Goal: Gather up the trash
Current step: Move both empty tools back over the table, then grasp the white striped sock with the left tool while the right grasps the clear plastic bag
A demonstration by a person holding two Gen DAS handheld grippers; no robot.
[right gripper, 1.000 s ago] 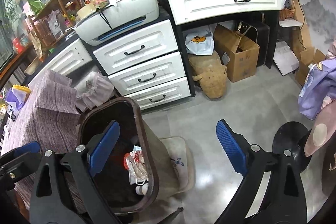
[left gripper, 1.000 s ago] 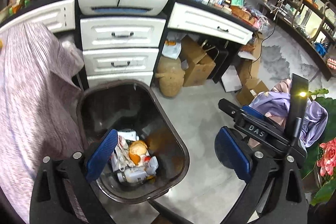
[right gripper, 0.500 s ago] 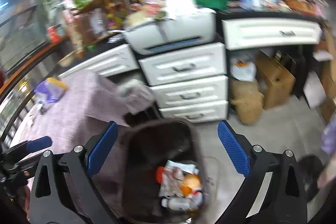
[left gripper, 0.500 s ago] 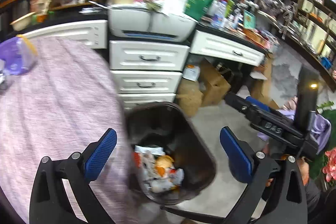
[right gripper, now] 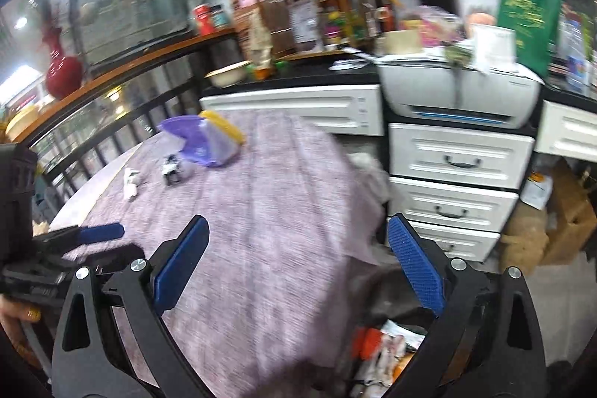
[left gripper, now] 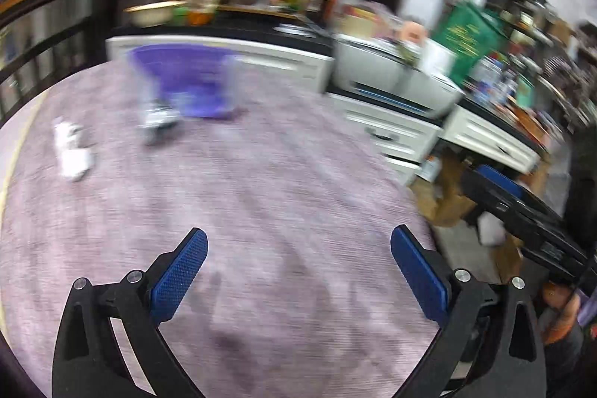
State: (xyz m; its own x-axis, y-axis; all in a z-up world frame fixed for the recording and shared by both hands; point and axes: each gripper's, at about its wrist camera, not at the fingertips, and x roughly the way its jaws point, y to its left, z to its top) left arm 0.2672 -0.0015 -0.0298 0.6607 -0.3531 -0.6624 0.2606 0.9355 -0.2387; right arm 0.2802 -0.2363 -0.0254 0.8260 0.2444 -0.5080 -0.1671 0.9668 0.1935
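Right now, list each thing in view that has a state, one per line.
left gripper: open, empty, over the purple tablecloth.
right gripper: open, empty.
dark trash bin: open, holds wrappers.
white crumpled paper scrap: lying on the cloth, not collected.
purple plastic bag: lying on the cloth, slumped.
white cabinet drawers: shut.

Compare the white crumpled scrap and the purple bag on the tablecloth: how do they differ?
The white crumpled scrap is small, pale and lies low; the purple bag is far bigger, purple with a yellow edge, and stands puffed up. The scrap lies nearer the table's left edge. Both rest on the tablecloth, ungripped.
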